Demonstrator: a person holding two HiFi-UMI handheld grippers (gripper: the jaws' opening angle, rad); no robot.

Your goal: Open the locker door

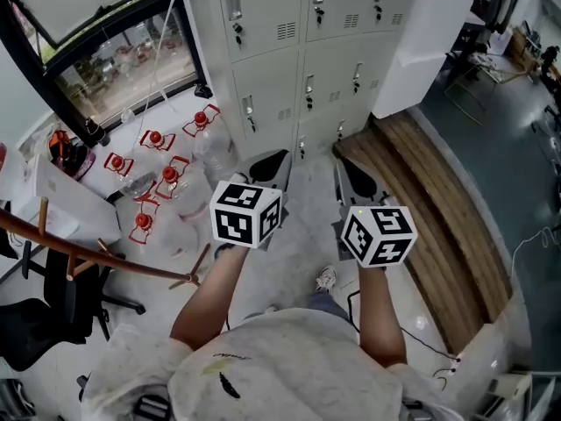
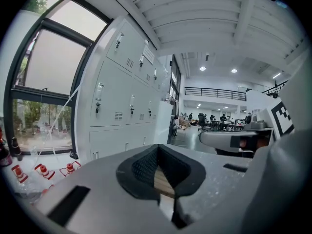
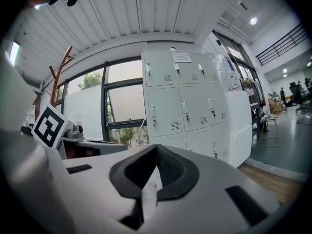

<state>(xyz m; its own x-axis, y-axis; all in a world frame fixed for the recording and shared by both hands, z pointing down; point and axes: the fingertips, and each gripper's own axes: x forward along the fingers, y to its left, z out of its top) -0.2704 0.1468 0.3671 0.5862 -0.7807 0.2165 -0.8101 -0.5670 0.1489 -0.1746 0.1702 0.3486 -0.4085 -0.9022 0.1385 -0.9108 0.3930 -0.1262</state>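
Observation:
A bank of pale grey lockers (image 1: 298, 68) stands ahead of me, and every door that I see is closed, each with a small latch and key. In the left gripper view the lockers (image 2: 122, 96) are to the left. In the right gripper view the lockers (image 3: 185, 106) sit just right of centre. My left gripper (image 1: 270, 163) is held in the air well short of the lockers, shut with nothing in it (image 2: 157, 167). Beside it, my right gripper (image 1: 351, 175) is also shut and empty (image 3: 155, 172). Neither touches a door.
Several clear water bottles with red caps (image 1: 158, 182) lie on the floor at the left below a window (image 1: 96, 51). A wooden coat rack (image 1: 88, 253) and a black chair (image 1: 44, 323) stand at lower left. A wooden platform (image 1: 438, 209) and a white cabinet (image 1: 421, 42) are on the right.

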